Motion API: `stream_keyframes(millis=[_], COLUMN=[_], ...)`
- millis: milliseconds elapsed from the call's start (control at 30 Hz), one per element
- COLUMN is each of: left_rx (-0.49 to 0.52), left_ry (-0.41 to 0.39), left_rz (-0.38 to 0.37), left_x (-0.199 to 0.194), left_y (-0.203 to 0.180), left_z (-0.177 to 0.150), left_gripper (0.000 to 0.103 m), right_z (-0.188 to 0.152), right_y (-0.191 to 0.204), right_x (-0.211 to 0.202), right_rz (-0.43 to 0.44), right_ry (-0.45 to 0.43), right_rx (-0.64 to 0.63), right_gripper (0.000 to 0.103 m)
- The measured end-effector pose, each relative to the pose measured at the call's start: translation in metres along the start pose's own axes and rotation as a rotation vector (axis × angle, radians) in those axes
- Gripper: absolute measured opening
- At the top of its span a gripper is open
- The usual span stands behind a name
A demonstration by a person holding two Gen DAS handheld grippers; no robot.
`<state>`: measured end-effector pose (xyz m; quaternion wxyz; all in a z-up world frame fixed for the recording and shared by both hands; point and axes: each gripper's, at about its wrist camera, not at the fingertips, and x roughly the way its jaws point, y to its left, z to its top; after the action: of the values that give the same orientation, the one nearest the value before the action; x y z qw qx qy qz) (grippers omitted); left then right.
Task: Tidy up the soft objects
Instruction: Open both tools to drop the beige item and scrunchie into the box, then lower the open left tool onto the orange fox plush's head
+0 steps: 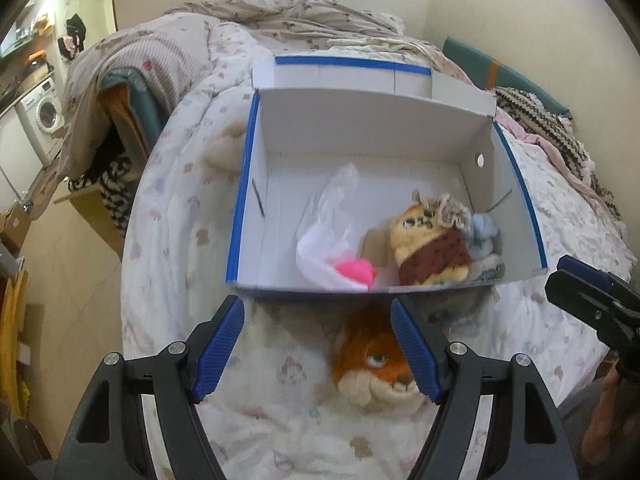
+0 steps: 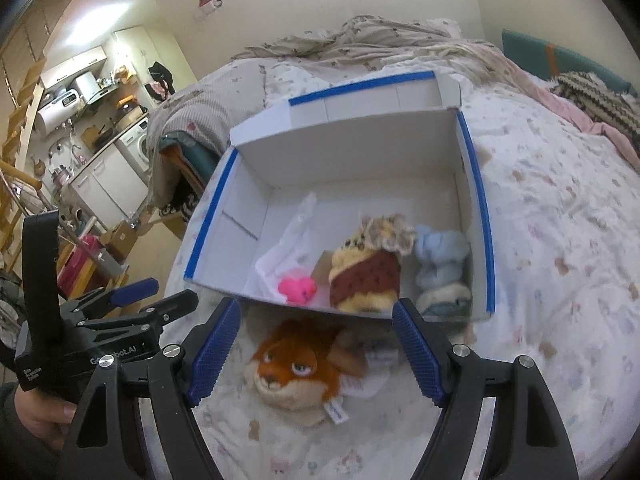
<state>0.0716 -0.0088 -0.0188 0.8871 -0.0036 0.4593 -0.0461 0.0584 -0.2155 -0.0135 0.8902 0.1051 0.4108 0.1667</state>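
Before the white box [image 2: 476, 200], on the quilt [image 2: 560, 240], the fox plush [image 2: 296, 368] is shown unheld; right gripper [image 2: 316, 344] and left gripper [image 1: 318, 344] are spread wide, empty. Quilt fabric could be pinched with it.

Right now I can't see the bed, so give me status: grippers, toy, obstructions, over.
Left gripper open, right gripper open, both empty. Fox plush on quilt, outside white box. Nothing blocking it.
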Motion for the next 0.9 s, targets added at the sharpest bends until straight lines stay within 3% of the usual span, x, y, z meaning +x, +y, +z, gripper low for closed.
stream_keyframes(millis=[267, 433, 567, 667, 800, 900], left_rx=[-0.014, -0.062, -0.100, -0.109, -0.036, -0.037], left_ry=[0.017, 0.075, 0.115, 0.165, 0.221, 0.288], left_rz=[0.039, 0.065, 0.030, -0.076, -0.006, -0.043], left_x=[0.007, 0.027, 0.037, 0.041, 0.050, 0.065], left_y=[0.010, 0.028, 0.033, 0.028, 0.006, -0.012], left_z=[-0.028, -0.037, -0.040, -0.042, -0.035, -0.027], left_gripper=[0.073, 0.073, 0.073, 0.074, 0.085, 0.085], right_z=[-0.036, -0.043, -0.044, -0.043, -0.043, -0.044], right_y=[-0.021, -0.036, -0.043, -0.047, -0.054, -0.055], right_x=[0.007, 0.018, 0.021, 0.023, 0.027, 0.028], right_rz=[-0.031, -0.037, -0.044, -0.063, -0.076, -0.097], right_ry=[0.042, 0.072, 0.075, 0.071, 0.084, 0.096], right_rx=[0.055, 0.117, 0.158, 0.170, 0.201, 0.207], right_gripper=[0.083, 0.083, 0.083, 0.083, 0.083, 0.083])
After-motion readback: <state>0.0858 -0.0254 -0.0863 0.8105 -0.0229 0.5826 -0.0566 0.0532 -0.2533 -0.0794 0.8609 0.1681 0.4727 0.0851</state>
